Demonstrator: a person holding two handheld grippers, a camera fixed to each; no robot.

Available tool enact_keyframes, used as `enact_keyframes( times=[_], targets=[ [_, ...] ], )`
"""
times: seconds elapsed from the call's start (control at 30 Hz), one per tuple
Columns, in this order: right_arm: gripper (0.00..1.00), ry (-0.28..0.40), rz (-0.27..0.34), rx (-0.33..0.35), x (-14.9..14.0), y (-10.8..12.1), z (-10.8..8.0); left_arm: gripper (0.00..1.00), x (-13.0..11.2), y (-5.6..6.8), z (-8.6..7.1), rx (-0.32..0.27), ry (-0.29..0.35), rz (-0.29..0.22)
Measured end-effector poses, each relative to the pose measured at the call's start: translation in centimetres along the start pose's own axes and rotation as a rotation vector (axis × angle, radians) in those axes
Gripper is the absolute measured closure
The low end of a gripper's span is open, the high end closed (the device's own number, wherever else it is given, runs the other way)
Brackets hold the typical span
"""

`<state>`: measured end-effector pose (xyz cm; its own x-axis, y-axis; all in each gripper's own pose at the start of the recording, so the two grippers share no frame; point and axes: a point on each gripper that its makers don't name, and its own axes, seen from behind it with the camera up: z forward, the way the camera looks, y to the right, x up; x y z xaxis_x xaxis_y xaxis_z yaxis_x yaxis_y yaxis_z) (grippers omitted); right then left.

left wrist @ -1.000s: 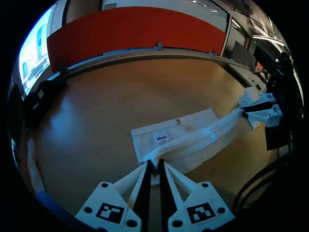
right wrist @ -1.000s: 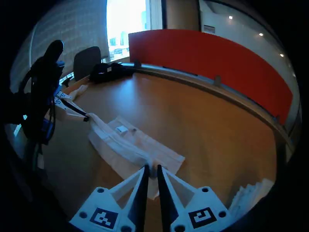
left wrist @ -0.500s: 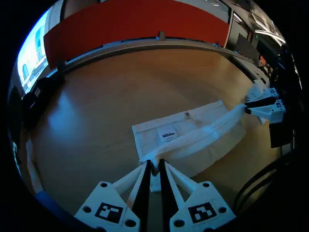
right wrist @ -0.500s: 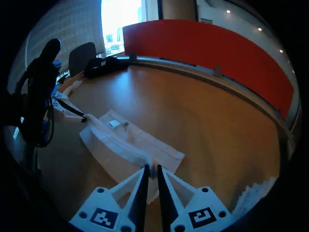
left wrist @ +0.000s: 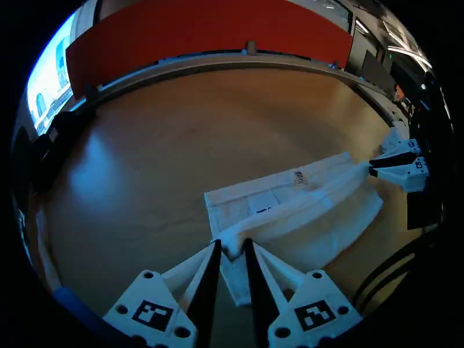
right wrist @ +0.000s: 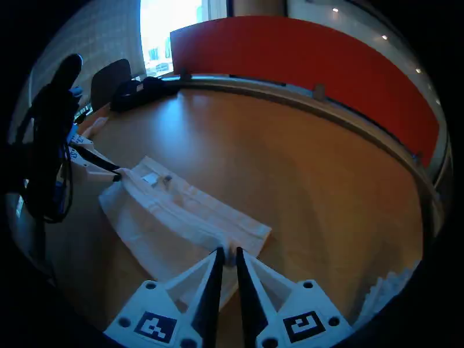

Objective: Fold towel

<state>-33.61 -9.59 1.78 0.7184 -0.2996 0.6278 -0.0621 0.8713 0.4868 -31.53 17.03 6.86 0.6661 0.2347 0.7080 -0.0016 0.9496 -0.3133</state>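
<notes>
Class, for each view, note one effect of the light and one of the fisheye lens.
Left gripper view: a bluish sheen lies on the left of the wooden table, and the table's far edge bows into an arc. Right gripper view: the window is blown out to white, the red partition curves, and the towel is sharp.

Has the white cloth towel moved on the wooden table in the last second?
Yes. The white cloth towel has spread toward the camera, its near flap wider, away from the red partition wall.
</notes>
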Motion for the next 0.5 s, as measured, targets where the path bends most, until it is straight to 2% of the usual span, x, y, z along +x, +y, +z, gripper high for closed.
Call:
enact_keyframes(
  times=[0.1,0.3,0.4,0.5],
  targets=[
    [0.81,-0.005,0.002,-0.015,-0.2,0.2,0.3,0.62,0.0,-0.3,0.2,0.015,0.001,-0.007],
    [0.74,-0.01,0.002,-0.034,-0.2,0.7,0.7,0.6,-0.2,-0.9,0.6,0.039,0.0,-0.004],
    [0.69,-0.007,0.0,-0.049,-0.1,1.1,0.8,0.53,-0.1,-1.3,0.7,0.055,0.005,-0.01],
    [0.58,-0.005,-0.002,-0.069,0.1,1.6,0.8,0.46,0.1,-1.7,0.7,0.064,0.013,-0.02]
  ],
)
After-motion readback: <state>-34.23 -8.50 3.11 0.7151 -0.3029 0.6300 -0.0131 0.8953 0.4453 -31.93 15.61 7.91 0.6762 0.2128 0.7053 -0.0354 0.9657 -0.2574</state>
